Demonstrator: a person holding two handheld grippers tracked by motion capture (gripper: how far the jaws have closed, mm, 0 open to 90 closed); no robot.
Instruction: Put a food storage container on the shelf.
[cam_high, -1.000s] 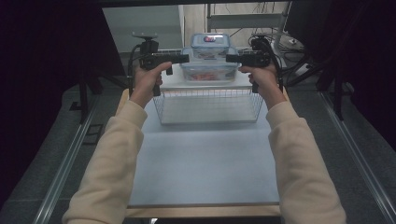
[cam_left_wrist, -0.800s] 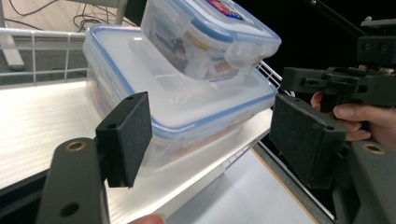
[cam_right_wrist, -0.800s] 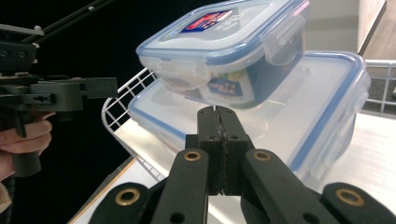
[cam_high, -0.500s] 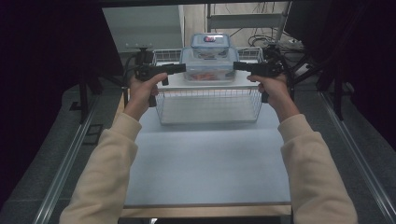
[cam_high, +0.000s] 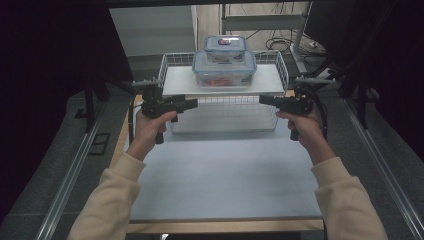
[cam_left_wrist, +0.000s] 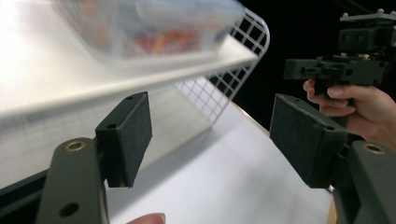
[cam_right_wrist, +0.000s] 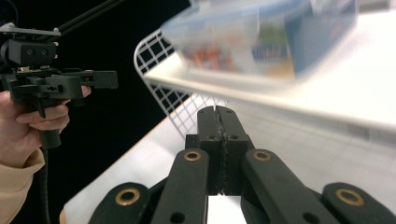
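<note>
Two clear lidded food containers are stacked on a white board (cam_high: 178, 83) that lies across a white wire basket (cam_high: 223, 109). The larger container (cam_high: 224, 70) holds colourful contents; the smaller one (cam_high: 225, 47) sits on its lid. My left gripper (cam_high: 192, 103) hovers in front of the basket's left corner, and its jaws (cam_left_wrist: 215, 135) stand wide open with nothing between them. My right gripper (cam_high: 262, 99) hovers off the basket's right front corner, its jaws (cam_right_wrist: 217, 112) pressed shut on nothing. The two grippers point toward each other. The larger container (cam_left_wrist: 154, 28) (cam_right_wrist: 252, 42) looks blurred in both gripper views.
The pale tabletop (cam_high: 225, 170) stretches between the basket and the person's sleeves. Dark curtains flank both sides. Metal rails (cam_high: 70, 175) run along the floor beside the table. Cables and a metal frame (cam_high: 280, 30) lie behind the basket.
Both grippers have left the sides of the larger container, moved outward, then drawn back and down to the basket's front corners. The containers stay on the board.
</note>
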